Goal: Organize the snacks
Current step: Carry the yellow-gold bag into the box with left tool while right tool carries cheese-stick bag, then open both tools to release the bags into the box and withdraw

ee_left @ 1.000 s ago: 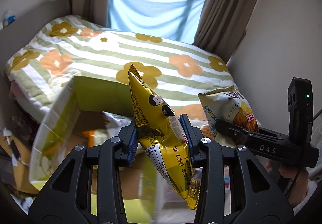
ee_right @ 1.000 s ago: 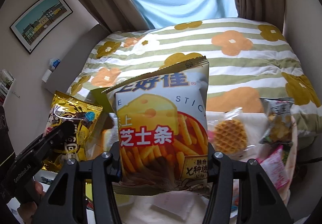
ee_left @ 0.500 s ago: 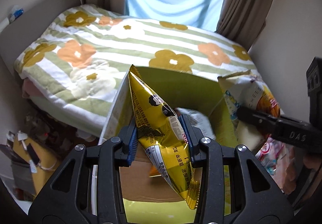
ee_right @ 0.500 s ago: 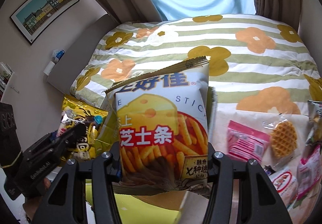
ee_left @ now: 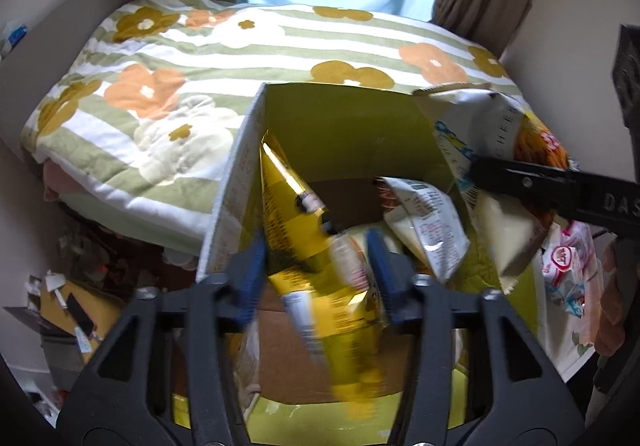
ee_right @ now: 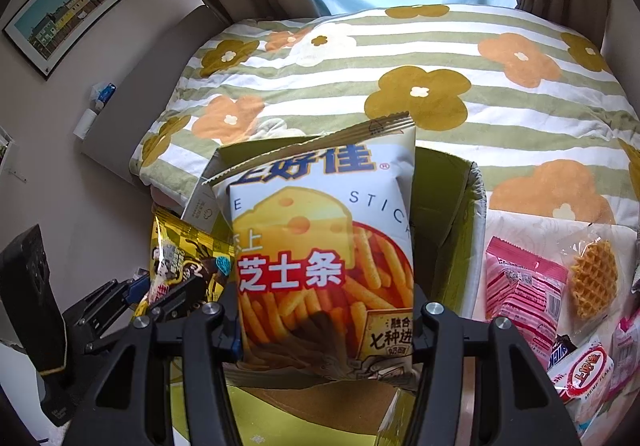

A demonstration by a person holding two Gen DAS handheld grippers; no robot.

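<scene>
So the yellow snack bag [ee_left: 308,246] sits between the blue pads of the left gripper [ee_left: 316,266], right over the open cardboard box [ee_left: 344,125] with the lime-green inside. Those jaws are opening and the pads look clear of the bag on both sides, though it's motion-blurred at the bottom so I can't swear there's zero contact. The box sits at the edge of the flowered quilt [ee_left: 168,57] and already has a white packet [ee_left: 428,221] leaning inside. The right gripper [ee_right: 326,320] has its jaws partway apart and clamped on the lower part of the cheese stick bag [ee_right: 320,246], holding it upright above that same box [ee_right: 452,205]. Off to the right on the bed there's a pink packet [ee_right: 520,286], a wrapped waffle [ee_right: 592,278] and a shrimp flakes pack [ee_right: 584,370] lying close together.
</scene>
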